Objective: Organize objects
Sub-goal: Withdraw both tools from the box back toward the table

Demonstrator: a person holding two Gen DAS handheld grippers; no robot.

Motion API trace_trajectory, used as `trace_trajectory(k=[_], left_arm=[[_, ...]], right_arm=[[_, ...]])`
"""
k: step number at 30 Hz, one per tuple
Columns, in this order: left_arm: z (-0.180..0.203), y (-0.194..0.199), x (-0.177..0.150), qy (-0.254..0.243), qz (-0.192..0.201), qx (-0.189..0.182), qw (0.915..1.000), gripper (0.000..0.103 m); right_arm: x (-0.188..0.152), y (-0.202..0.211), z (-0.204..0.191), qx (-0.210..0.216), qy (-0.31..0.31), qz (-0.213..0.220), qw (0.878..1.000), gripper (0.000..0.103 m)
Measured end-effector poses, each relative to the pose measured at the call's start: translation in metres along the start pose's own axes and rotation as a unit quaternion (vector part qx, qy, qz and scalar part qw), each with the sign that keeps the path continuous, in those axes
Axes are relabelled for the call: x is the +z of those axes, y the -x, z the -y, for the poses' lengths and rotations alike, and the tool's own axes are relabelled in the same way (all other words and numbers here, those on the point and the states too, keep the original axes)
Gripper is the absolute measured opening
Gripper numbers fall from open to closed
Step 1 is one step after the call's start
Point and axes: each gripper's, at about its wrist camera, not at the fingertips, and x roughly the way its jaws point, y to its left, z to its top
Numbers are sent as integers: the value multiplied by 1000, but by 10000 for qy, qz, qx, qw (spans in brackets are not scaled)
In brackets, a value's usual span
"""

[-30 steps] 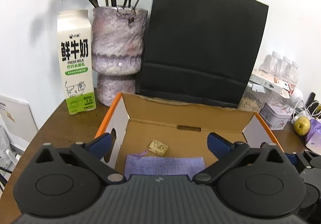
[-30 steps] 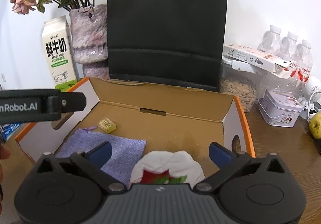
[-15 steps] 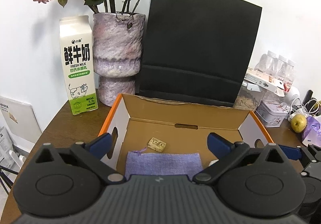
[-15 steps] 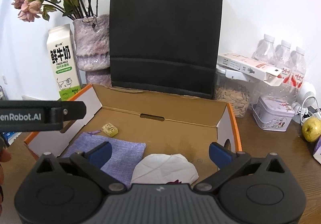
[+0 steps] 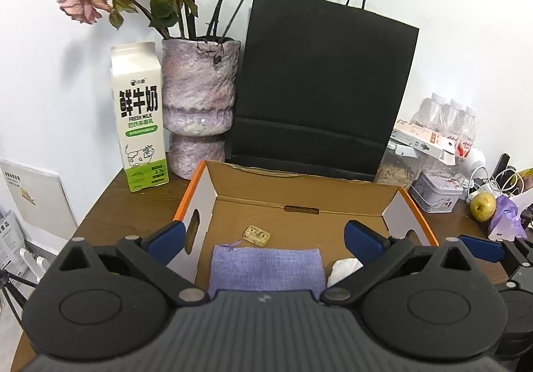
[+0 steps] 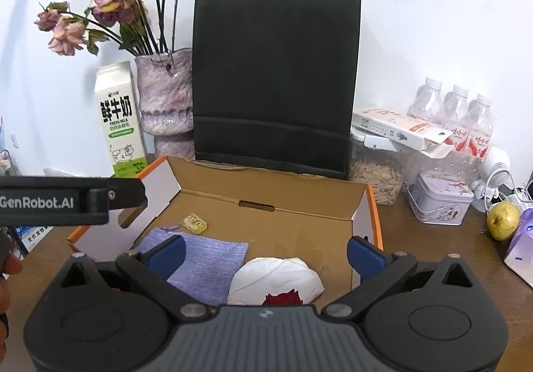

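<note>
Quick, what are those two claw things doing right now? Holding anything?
Left gripper: open, holding nothing, above the box.
Right gripper: open, holding nothing, above the same box.

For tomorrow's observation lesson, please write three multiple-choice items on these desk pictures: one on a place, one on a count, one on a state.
1. Where is the milk carton?
A. Inside the cardboard box
B. On the table, left of the vase
C. On top of the tin

2. How many clear water bottles stand at the right by the wall?
A. One
B. Three
C. Five

3. How are the right gripper and left gripper?
A. Both open, holding nothing
B. Both shut on the purple cloth
C. One shut on the apple

Answers: 1 B, the carton stands beside the vase, outside the cardboard box. 2 B, three caps show in a row. 3 A, each pair of blue fingers stands wide apart, with the purple cloth lying in the box.
</note>
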Motion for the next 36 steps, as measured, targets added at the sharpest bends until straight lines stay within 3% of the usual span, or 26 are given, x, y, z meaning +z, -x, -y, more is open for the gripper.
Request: trace_trajectory(k=[17, 36], left_arm=[[6, 78, -10, -66, 277, 16, 9996, 103], [17, 176, -55, -275, 537, -26, 9982, 103]], right_arm=[[-15, 75, -7, 25, 56, 318, 9995, 103], [-61, 176, 2, 31, -24, 762, 9971, 103]])
